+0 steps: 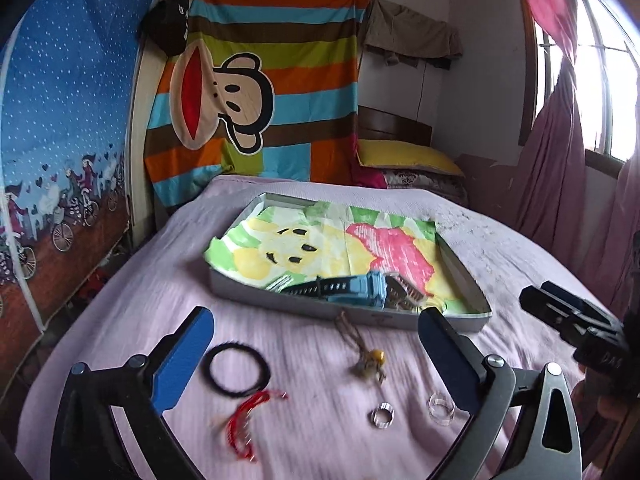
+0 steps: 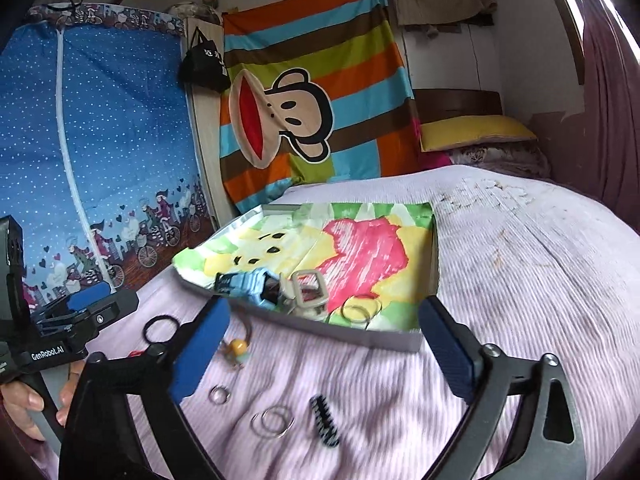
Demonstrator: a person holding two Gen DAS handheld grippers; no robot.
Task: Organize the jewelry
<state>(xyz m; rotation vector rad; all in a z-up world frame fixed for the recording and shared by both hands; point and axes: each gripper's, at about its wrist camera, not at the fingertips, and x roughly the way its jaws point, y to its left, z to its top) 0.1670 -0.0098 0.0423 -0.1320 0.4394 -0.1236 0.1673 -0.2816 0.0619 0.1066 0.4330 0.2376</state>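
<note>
Jaws, left: we see our left gripper spread wide with nothing between the blue pads; the pads sit at lower left and lower right of the left wrist frame.
Jaws, right: our right gripper is spread wide too and holds nothing.
Between the left jaws: a black hair tie lies just inside the left pad, a red cord bracelet below it, a yellow-bead charm at frame centre, and two clear rings low and toward the right pad. All lie on the bed, apart from the pads.
Between the right jaws: a thin wire hoop pair and a black-and-white comb clip lie at lower centre of the right wrist frame, apart from both pads; one small clear ring sits near the left pad.
Tray: a shallow grey box, lined with a cartoon-print cloth, sits beyond the jaw tips in mid frame.
In the tray: a blue watch, a beige buckle and thin hoops crowd the near edge.
Surface: everything rests on a pale pink bedspread.
Hand: fingers at lower left of the right wrist frame grip the left tool's handle.
</note>
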